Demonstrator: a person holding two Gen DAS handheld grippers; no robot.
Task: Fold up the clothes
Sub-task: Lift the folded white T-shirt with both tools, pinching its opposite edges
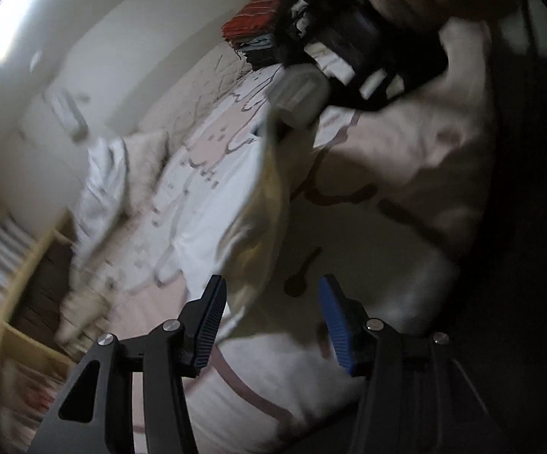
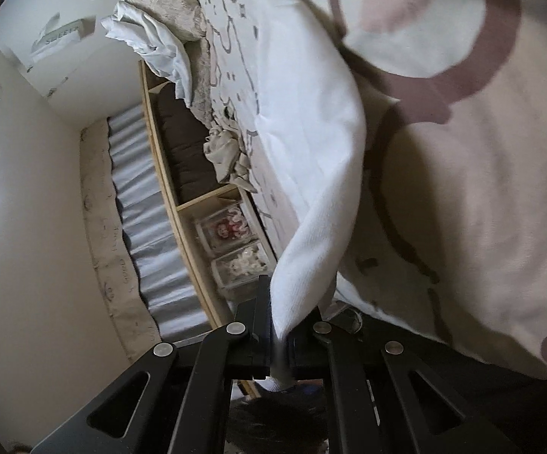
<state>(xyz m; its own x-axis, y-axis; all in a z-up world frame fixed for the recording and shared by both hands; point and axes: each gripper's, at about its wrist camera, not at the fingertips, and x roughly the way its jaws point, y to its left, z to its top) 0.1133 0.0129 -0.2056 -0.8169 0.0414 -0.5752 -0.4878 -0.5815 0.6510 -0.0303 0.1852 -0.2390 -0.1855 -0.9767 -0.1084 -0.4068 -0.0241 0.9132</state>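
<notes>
Starting at the left of the left wrist view, a crumpled white sheet (image 1: 103, 178) lies beside a fuzzy pillow (image 1: 152, 151) on the bed (image 1: 212, 140), whose cover carries a pink cartoon print. Toward the centre, a pale garment (image 1: 262, 219) hangs down in a blurred strip; its lower end falls between the fingers of the left gripper (image 1: 273, 321), which stand partly apart and do not press on it. The blur makes it hard to say whether the cloth brushes the black pad.

In the right wrist view, a wooden shelf (image 2: 167, 174) with clear boxes runs along the left, then a small rumpled cloth (image 2: 228, 159) at the bed's edge. At bottom centre the right gripper (image 2: 282, 325) has its fingers nearly together, pinching a corner of the white garment (image 2: 311, 159), which stretches up across the frame.

Judged from this, folding has barely begun: 1 corner is held and lifted, no fold is visible, and other pieces lie unsorted.
</notes>
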